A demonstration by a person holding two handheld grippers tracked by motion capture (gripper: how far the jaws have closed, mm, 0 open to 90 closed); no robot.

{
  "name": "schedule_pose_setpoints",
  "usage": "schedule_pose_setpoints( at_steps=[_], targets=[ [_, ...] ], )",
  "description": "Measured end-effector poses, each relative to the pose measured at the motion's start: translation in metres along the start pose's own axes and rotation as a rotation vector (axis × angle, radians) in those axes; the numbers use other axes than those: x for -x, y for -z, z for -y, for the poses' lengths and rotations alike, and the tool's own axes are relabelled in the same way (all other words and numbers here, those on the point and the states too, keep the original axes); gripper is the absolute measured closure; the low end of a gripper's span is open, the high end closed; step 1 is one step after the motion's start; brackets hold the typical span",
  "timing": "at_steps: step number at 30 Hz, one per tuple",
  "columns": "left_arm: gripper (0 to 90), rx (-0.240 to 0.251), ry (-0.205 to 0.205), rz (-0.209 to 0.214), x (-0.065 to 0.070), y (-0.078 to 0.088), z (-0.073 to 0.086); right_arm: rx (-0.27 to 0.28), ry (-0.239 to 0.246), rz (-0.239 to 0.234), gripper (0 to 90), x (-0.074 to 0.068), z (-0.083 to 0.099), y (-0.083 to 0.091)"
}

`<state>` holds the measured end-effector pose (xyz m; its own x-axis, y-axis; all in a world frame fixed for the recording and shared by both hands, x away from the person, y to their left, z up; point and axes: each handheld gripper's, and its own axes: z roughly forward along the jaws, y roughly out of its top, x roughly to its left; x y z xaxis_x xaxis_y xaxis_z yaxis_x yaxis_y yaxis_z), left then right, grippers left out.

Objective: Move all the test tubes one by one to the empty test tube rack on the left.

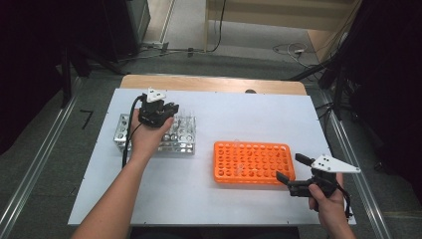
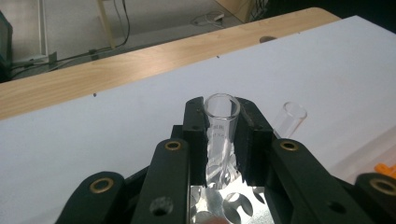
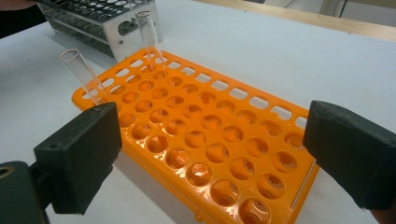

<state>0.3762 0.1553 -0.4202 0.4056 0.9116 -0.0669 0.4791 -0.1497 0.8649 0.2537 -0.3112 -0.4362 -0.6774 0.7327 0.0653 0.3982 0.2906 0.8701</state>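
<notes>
**Left claw has the tube, still seated in the metal rack: exit is along the tube's axis**

Left claw [image 2: 223,122] is clamped on a glass tube [image 2: 222,116]. The jaws press on it from both sides just under the rim, so it's closed as far as the glass allows. The tube's lower end is still down in a hole of the metal rack [image 2: 219,200], directly below the claw. The long axis looks near vertical and lies between the jaws. A second tube [image 2: 289,119] stands just to the side of the claw, apart from it.

My read: the pull has to follow the axis, straight up out of the hole. Any sideways drag would lever glass against the rack, or clip the neighbouring tube.

The orange rack [image 1: 253,162] lies well off to the right side of the left claw. The right claw [image 3: 215,158] is the nearer one. It sits at that rack's near edge with jaws wide apart and nothing between them. Two tubes already stand at that rack's far end, one [image 3: 86,77] leaning and one [image 3: 149,35] more upright.

Both racks sit on the white surface [image 1: 239,119].
</notes>
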Motion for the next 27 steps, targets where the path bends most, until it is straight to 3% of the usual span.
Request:
schedule_pose_setpoints(
  at_steps=[9,15,20,27],
  targets=[
    [75.1,-0.055,0.004,-0.001,0.002,-0.01,0.007,-0.003,-0.004,-0.006,3.3,0.0,0.0,-0.002],
    [72.5,-0.081,0.028,0.004,0.002,-0.013,0.008,-0.008,0.003,-0.015,3.3,-0.004,0.0,-0.004],
    [58.3,-0.084,0.07,-0.016,0.001,-0.009,0.007,-0.01,0.002,-0.028,3.4,-0.006,0.0,-0.006],
    [31.7,-0.03,0.082,0.022,0.003,0.005,0.01,-0.019,0.011,-0.058,3.4,-0.012,-0.001,-0.012]
  ],
)
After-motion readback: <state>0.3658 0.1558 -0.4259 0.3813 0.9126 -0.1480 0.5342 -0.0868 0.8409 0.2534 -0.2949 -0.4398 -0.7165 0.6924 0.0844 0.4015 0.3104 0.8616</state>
